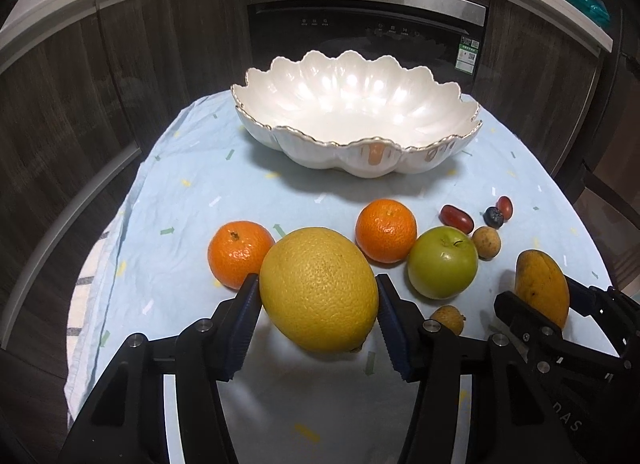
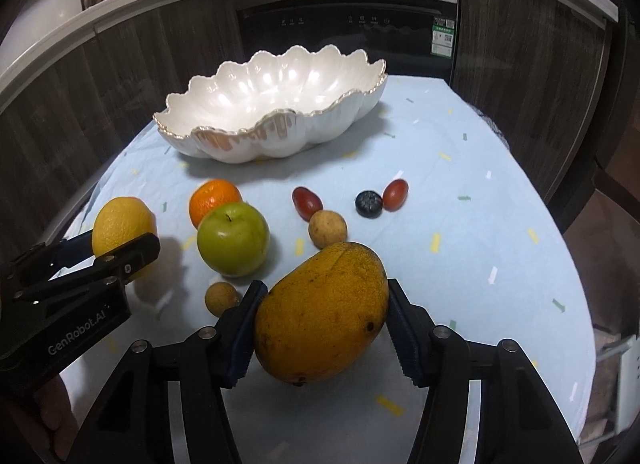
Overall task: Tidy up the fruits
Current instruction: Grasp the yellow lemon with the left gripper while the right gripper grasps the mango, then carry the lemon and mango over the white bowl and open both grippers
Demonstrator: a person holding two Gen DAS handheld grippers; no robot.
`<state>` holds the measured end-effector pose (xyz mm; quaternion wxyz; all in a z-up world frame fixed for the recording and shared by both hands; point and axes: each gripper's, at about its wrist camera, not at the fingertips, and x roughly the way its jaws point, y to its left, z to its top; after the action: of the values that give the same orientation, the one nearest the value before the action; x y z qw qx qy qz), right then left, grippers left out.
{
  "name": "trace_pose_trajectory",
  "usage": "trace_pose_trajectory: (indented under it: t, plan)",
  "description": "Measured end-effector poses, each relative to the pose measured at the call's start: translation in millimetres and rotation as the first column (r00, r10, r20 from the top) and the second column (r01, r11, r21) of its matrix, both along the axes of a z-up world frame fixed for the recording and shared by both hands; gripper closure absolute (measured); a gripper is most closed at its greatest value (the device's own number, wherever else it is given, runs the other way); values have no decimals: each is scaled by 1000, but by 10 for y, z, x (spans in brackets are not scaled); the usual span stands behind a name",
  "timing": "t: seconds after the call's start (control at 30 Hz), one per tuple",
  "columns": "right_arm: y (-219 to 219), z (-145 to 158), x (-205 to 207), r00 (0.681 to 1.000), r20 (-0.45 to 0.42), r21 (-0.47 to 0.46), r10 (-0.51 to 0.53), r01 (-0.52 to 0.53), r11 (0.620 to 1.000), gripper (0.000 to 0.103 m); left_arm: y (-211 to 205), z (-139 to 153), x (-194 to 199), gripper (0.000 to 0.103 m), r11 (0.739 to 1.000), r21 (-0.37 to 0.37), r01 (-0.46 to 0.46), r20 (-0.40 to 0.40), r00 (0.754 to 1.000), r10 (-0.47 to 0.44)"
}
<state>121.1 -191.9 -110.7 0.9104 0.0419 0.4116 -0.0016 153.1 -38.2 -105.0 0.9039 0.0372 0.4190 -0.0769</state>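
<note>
The left gripper (image 1: 318,292) is clamped on a large yellow citrus fruit (image 1: 319,290), its blue pads pressing the fruit's two sides. The shadow beneath suggests the fruit is just off the cloth. The right gripper (image 2: 322,320) is clamped the same way on a mango (image 2: 322,312), gripped across its width with the stem end pointing down and near. Both fruits sit at the near edge of the light blue tablecloth (image 1: 200,168); the scalloped white bowl (image 1: 304,144), where they presumably belong, stands empty at the far side.

To do this step well, lift each fruit straight up before carrying it away, since the round citrus could roll in the pads and the mango's tapered shape could slip if tilted. Raise them high enough to clear the bowl's wavy gilt rim, then lower them into the basin rather than dropping them.

Between the grippers and the bowl lie two tangerines (image 1: 386,231), a green apple (image 1: 443,263), two longans (image 2: 327,229), two red grapes (image 2: 307,203) and a blueberry (image 2: 369,204), so a low path would knock them. The cloth is open on the right and near the bowl. The two grippers are close side by side, so going one at a time looks safer.
</note>
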Motion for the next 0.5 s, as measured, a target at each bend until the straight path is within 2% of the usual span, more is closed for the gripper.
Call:
trace_pose_trajectory:
  t: [0.5]
  plan:
    - [-13, 265, 83, 998, 59, 2, 6, -6, 1000, 44, 23, 325, 90, 48, 1000, -7, -2, 45, 999, 3]
